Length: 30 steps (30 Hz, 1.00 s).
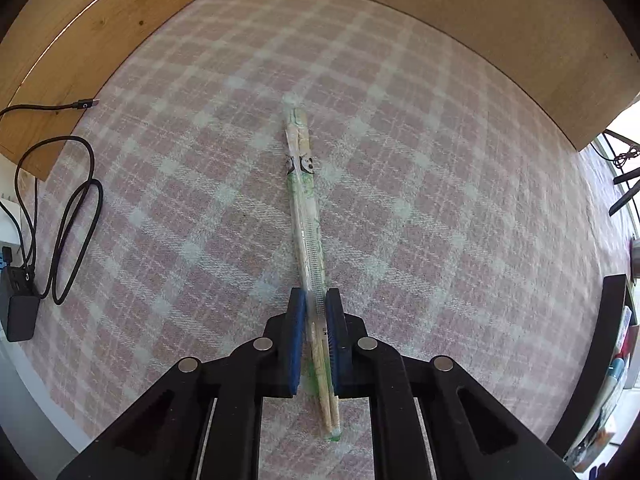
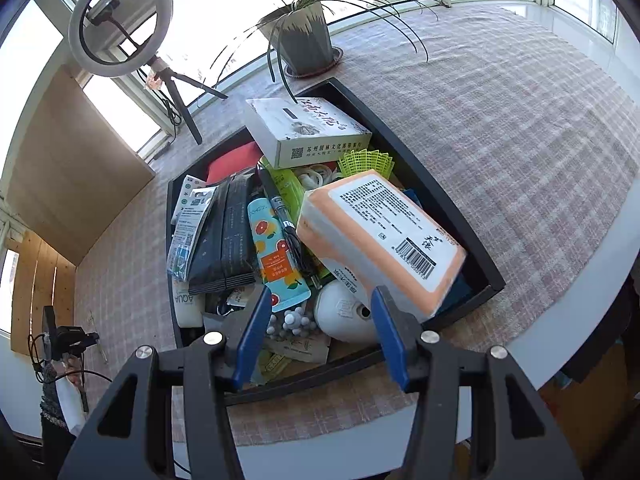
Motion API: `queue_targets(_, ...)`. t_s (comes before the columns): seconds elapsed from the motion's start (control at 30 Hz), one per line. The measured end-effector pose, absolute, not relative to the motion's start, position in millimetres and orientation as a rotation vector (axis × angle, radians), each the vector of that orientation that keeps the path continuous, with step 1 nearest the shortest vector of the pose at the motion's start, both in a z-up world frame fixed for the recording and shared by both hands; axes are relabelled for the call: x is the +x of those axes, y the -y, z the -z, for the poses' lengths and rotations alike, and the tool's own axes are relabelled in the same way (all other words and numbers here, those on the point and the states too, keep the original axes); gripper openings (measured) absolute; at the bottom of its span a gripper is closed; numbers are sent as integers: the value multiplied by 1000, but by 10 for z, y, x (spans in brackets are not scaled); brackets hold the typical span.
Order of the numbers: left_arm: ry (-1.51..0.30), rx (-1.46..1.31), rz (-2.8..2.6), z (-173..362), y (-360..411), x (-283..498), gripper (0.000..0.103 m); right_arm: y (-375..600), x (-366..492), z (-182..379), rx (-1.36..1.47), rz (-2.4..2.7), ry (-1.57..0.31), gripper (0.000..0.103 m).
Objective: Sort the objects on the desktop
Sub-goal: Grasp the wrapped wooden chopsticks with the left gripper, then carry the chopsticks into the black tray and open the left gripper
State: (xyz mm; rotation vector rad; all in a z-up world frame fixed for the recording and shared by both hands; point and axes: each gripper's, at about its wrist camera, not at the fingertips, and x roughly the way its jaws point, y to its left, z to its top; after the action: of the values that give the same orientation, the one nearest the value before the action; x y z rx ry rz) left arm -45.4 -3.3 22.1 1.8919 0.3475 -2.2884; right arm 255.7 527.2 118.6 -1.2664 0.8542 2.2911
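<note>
A pair of wooden chopsticks [image 1: 306, 200] in a clear green-printed wrapper with a panda lies on the pink plaid tablecloth [image 1: 440, 220], pointing away from me. My left gripper [image 1: 316, 294] is shut on its near part, a blue pad pressed against each side. In the right wrist view my right gripper [image 2: 322, 294] hangs open over the near end of a black tray [image 2: 304, 378], nothing between its fingers. The tray is piled with an orange tissue pack [image 2: 384, 236], a white box [image 2: 308, 128], black pouches [image 2: 228, 232], a teal tube [image 2: 276, 252] and a black pen [image 2: 280, 204].
A looped black cable [image 1: 68, 216] and charger [image 1: 20, 316] lie at the cloth's left edge. Wooden boards [image 1: 480, 40] stand along the far side. A potted plant [image 2: 306, 44] sits behind the tray, a ring light on a tripod [image 2: 120, 20] by the window.
</note>
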Motion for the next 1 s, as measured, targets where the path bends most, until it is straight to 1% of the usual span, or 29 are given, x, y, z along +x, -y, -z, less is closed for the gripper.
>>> queue_targets(0.03, -326, 1906, 2309, -224, -49, -438, 4, -5267, 2547, -1190, -1266, -2294, -853, 51)
queue_targets(0.1, -325, 1948, 2330, -200, -191, -402, 4, -5245, 2523, -1202, -1268, -2301, -846, 51)
queue_targets(0.23, -259, 1983, 2363, -167, -427, -348, 4, -5186, 2503, -1207, -1283, -2307, -822, 51)
queue_targets(0.3, -230, 2011, 2364, -151, -503, -326, 7, -5181, 2507, -1199, -1289, -2306, -815, 51)
queue_targets(0.33, -197, 2015, 2365, -140, -533, -314, 12, -5186, 2516, -1194, -1288, -2303, -815, 51)
queue_targets(0.43, -128, 2014, 2360, -96, -626, -285, 16, -5213, 2547, -1166, -1285, -2289, -837, 51)
queue_targets(0.47, -111, 2009, 2363, -89, -654, -272, 12, -5222, 2555, -1158, -1284, -2285, -843, 51)
queue_targets(0.57, -40, 1985, 2397, -80, -765, -218, 11, -5232, 2567, -1148, -1285, -2282, -845, 51)
queue_targets(0.8, -124, 2014, 2468, -247, -1000, -31, 11, -5255, 2603, -1187, -1263, -2288, -844, 51)
queue_targets(1.0, -116, 2040, 2581, -547, -1464, 129, 11, -5286, 2665, -1185, -1249, -2279, -858, 51)
